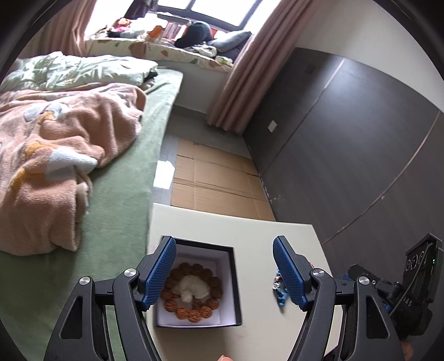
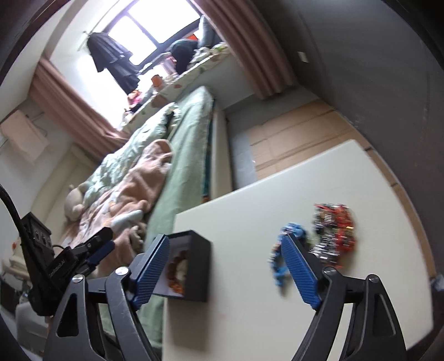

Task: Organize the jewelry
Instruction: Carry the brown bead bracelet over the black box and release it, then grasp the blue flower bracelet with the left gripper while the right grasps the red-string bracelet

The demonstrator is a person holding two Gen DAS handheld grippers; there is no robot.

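Blue beads of a bracelet (image 2: 287,254) lie on the worktop (image 2: 244,305) just ahead of the right claw (image 2: 226,273), jaws apart; the left claw (image 1: 224,273), also apart, hovers nearer the box (image 1: 231,280).

I'm getting daylight flooding through the window (image 1: 211,11), which is blowing out to white (glare in both views). The fisheye is bending the edges into black corners. The bracelets (image 2: 333,230) near the table's (image 2: 249,319) far edge are smearing with motion blur.
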